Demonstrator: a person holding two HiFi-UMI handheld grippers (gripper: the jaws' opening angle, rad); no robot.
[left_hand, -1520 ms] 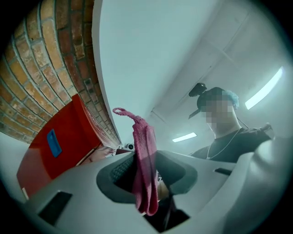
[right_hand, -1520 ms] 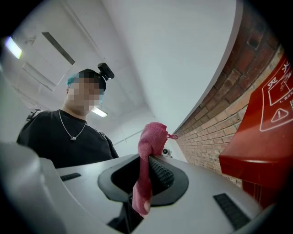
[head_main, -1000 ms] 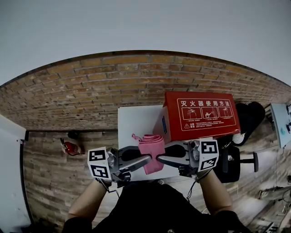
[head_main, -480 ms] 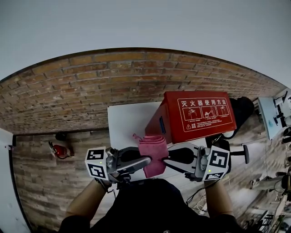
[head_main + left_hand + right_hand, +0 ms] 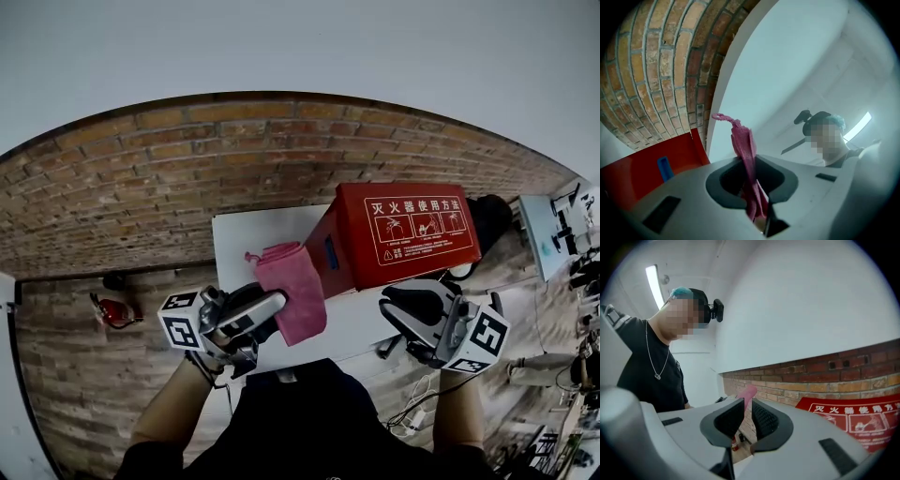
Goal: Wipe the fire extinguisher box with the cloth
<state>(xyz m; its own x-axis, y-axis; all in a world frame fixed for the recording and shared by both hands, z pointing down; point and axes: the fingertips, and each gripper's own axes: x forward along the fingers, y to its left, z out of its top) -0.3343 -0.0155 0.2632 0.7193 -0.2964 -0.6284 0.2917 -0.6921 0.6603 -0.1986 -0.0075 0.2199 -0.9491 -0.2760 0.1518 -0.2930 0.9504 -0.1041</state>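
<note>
The red fire extinguisher box [image 5: 403, 234] lies on the white table [image 5: 248, 239] with its printed face up. It also shows as a red box [image 5: 642, 168] at the lower left of the left gripper view and a red box [image 5: 853, 420] at the lower right of the right gripper view. My left gripper [image 5: 279, 306] is shut on the pink cloth [image 5: 292, 286], which hangs lifted just left of the box. The cloth [image 5: 743, 145] runs up between the pads. My right gripper [image 5: 396, 307] is off to the right, below the box, its jaws slightly apart and empty; the cloth [image 5: 747, 392] shows beyond them.
A small red fire extinguisher [image 5: 112, 309] stands on the brick floor at the left. A black chair [image 5: 489, 220] sits right of the box. A brick wall [image 5: 234, 141] runs behind the table. The table's near edge is close to my body.
The left gripper has lifted the cloth off the table and carried it up and left. The right gripper has come away from the cloth and swung out to the right.
</note>
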